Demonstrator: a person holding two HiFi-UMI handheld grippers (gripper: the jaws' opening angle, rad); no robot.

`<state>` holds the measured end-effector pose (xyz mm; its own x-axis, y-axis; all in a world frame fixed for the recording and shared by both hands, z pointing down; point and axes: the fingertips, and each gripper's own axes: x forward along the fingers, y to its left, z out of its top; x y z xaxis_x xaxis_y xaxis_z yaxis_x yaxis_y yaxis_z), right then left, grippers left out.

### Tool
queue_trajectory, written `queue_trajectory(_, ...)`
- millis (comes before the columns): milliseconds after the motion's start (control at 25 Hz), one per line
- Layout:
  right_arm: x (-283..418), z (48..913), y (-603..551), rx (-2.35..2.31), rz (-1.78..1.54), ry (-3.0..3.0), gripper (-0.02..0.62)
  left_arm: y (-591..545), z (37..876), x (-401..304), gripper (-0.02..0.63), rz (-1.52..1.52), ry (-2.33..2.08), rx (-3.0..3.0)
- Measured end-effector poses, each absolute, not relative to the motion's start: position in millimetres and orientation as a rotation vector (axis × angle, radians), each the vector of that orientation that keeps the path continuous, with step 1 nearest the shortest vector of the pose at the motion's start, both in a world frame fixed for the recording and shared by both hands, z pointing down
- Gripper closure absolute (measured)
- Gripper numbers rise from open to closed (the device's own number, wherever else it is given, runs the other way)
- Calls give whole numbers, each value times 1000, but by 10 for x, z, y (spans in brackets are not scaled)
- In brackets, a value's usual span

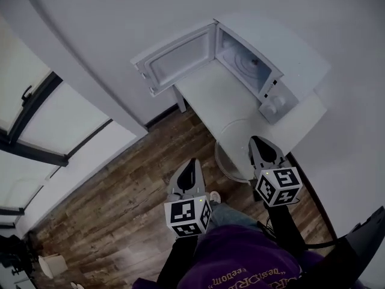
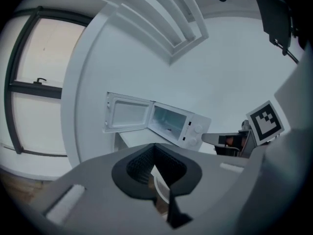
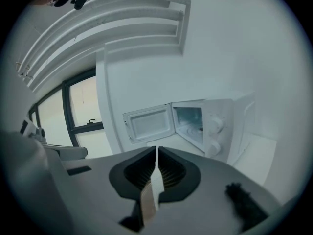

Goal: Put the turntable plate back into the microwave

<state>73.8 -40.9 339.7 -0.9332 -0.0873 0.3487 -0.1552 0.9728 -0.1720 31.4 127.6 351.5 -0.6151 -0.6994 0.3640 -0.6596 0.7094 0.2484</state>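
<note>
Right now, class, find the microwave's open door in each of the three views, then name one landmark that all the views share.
Head view: the door is at upper centre, swung out to the left.
Left gripper view: the door is left of centre, at mid height.
Right gripper view: the door is near centre, slightly below mid height.
Shared landmark: the dark-framed window, left of the door in every view.

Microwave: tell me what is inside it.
The open microwave shows a ridged cavity floor and a small dark hub; the turntable plate lies outside on the table. The control panel covers the rest.
</note>
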Motion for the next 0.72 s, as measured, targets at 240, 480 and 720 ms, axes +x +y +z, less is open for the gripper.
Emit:
queue_trajectory(240, 1044, 3424, -809, 382, 301, -2741, 584, 804, 3566, 365, 603, -99, -2373, 1214)
queue_trajectory(480, 1405, 3494, -1008, 623, 350, -2695, 584, 447, 3604, 471, 603, -55, -2234, 1432)
queue_trajectory(720, 1616, 3500, -1070, 893, 426, -2636, 584, 157, 3573, 386, 602, 32, -2081, 1651)
